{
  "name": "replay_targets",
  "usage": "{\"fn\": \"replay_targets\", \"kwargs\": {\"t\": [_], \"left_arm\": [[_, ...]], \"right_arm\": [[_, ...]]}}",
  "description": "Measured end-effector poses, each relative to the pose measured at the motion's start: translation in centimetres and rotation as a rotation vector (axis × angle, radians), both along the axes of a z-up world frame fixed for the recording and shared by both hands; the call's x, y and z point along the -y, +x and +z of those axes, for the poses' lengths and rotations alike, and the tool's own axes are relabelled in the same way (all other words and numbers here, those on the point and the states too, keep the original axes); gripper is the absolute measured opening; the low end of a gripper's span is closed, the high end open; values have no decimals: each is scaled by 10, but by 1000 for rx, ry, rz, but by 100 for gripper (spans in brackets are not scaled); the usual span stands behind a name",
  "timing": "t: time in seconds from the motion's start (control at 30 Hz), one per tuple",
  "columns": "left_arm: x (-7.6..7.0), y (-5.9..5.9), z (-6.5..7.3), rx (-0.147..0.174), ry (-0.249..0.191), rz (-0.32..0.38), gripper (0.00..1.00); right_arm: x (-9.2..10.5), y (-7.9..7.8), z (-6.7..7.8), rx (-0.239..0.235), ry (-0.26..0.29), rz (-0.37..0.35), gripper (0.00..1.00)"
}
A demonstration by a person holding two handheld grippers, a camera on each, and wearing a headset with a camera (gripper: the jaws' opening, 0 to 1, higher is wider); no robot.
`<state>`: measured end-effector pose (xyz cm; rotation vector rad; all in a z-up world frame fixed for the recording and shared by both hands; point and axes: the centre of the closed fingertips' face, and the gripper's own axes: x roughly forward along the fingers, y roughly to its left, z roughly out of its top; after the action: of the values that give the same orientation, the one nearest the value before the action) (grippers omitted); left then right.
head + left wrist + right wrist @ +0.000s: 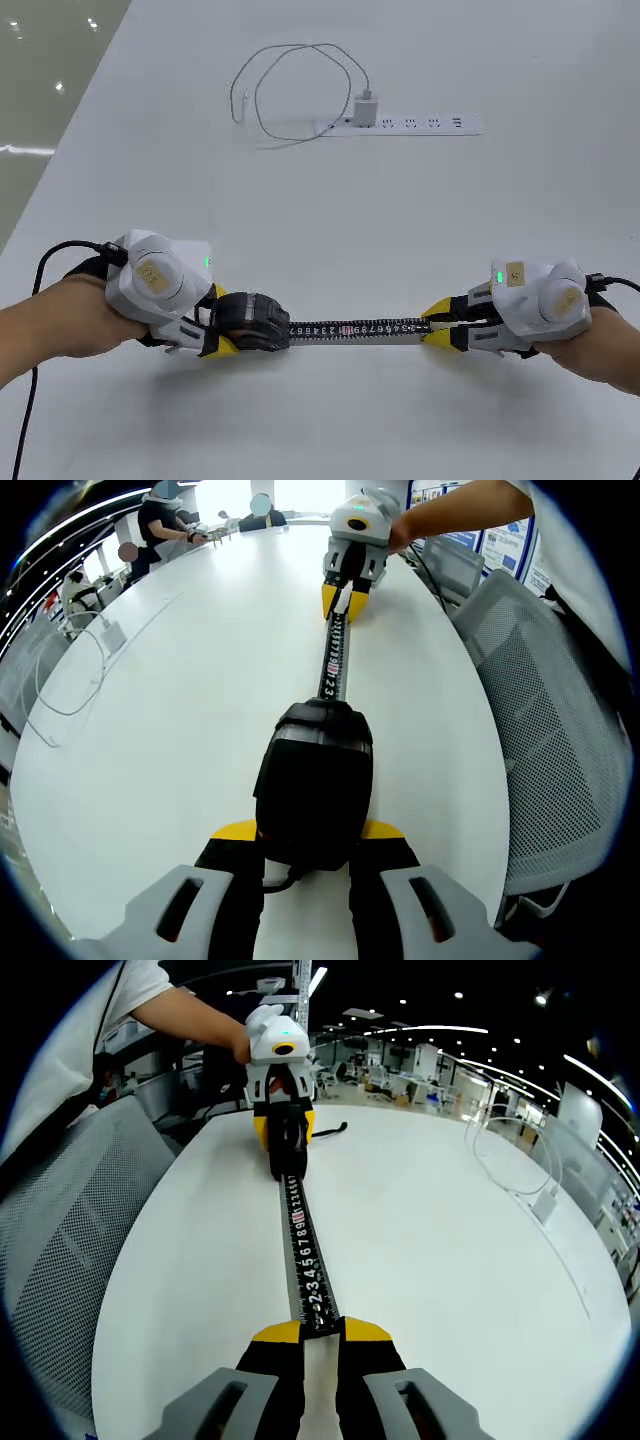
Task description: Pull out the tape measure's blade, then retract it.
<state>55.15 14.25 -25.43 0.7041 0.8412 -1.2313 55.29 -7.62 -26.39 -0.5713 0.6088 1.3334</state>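
We held the chunky, rounded black tape measure (250, 321) clamped between the yellow-tipped jaws of the left hand-held gripper (225, 325), low on the smooth white bench (330, 220). The right hand-held gripper (437, 322) pinched the tip of the narrow black blade (360, 329), which lay flat and straight between the two, white numerals along it. A white power strip (400, 124) and a thin looped cable (290, 90) lay well behind.

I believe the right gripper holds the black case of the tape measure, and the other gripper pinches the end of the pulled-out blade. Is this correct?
Not quite: it is the left gripper that holds the black case, as the left gripper view shows. The right gripper pinches the end of the pulled-out blade.
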Motion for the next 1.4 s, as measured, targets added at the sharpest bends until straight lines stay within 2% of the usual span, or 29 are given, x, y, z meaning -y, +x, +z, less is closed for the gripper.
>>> {"fn": "replay_targets", "kwargs": {"t": [1.4], "left_arm": [[1, -1, 2, 0, 3, -1, 28]], "right_arm": [[41, -4, 1, -2, -68, -12, 6]]}}
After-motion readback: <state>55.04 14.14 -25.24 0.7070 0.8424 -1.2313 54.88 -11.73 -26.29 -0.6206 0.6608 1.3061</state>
